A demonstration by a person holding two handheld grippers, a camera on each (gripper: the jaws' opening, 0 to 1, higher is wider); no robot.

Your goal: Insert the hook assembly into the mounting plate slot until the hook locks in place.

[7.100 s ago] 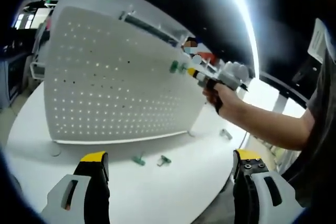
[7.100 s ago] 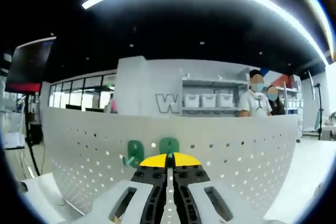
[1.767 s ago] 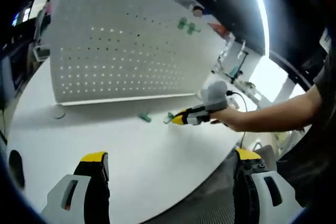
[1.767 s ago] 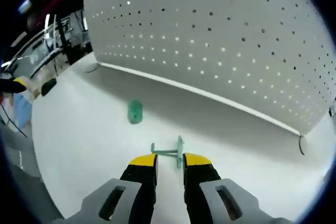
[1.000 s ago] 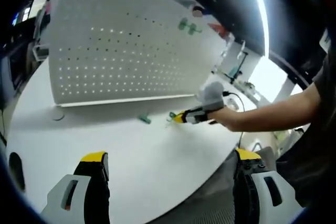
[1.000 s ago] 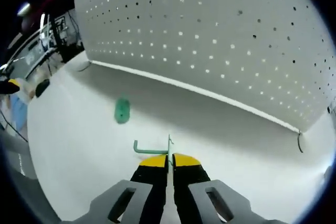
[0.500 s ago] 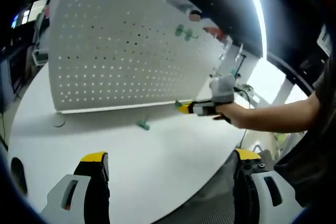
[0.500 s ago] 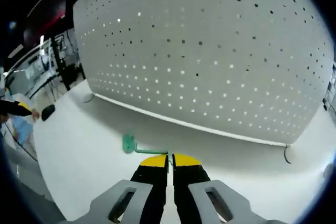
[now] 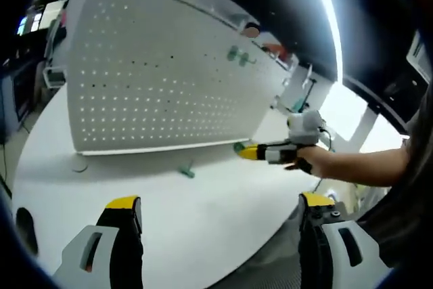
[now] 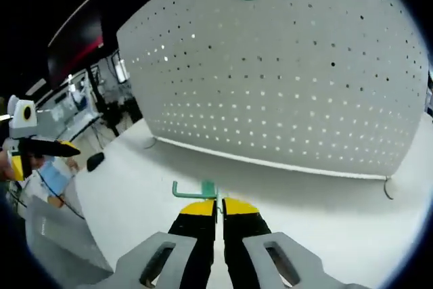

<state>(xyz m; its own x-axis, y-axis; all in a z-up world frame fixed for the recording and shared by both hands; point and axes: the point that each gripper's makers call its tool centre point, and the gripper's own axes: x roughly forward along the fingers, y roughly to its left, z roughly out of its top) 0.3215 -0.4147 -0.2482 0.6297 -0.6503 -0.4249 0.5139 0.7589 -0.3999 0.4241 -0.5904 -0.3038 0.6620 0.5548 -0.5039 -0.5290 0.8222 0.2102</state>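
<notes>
Right hand-held gripper (image 10: 217,206) closed, left hand-held gripper (image 9: 215,209) agape.

White round table (image 9: 203,214), bare top. Dark ceiling with a long bright light strip (image 9: 325,11) curving overhead. Left of the table: desks (image 10: 74,123) with equipment, a dark monitor (image 10: 74,38) above them. Windows (image 9: 30,21) far left, bright opening (image 9: 345,109) to the right. Floor not discernible.

No legible text, label, brand, number or sign can be made out in either gripper view.
</notes>
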